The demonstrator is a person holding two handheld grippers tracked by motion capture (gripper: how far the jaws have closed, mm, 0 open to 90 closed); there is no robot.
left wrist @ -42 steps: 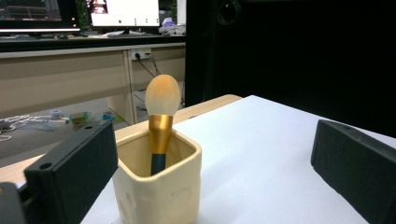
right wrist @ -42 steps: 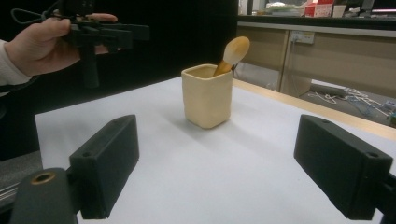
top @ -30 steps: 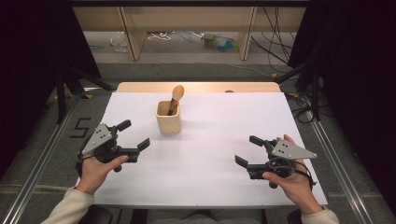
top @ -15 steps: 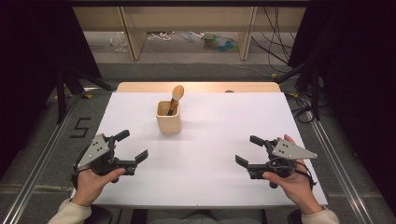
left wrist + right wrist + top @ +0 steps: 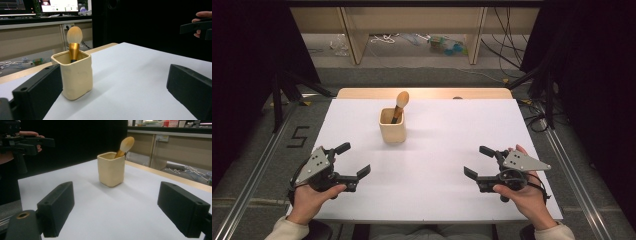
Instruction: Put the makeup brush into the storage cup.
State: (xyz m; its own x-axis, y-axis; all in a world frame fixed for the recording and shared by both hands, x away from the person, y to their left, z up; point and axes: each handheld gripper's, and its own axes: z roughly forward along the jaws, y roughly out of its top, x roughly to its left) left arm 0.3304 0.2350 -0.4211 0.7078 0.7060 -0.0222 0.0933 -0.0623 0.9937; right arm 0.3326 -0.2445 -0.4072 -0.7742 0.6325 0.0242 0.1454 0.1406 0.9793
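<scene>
A cream square cup (image 5: 392, 131) stands on the white table top (image 5: 437, 200), back of centre, with a makeup brush (image 5: 402, 99) leaning in it, bristle head up. My left gripper (image 5: 353, 160) is held open near the front left, its jaws pointing toward the middle. Front right, my right gripper (image 5: 478, 162) is open too. Both are empty and well short of the cup. In the left gripper view the cup (image 5: 76, 75) and brush (image 5: 74, 35) stand just beyond the left jaw. In the right gripper view the cup (image 5: 111, 168) stands ahead between the jaws.
A wooden strip (image 5: 422, 93) borders the table's far edge. Beyond it are shelf legs (image 5: 352, 35) and loose cables (image 5: 507, 45) on the floor. Metal rails (image 5: 247, 190) run along both sides, with a "5" mark (image 5: 298, 137) at the left.
My left gripper has drawn back toward the table's front left edge. The right gripper, cup and brush have stayed put.
</scene>
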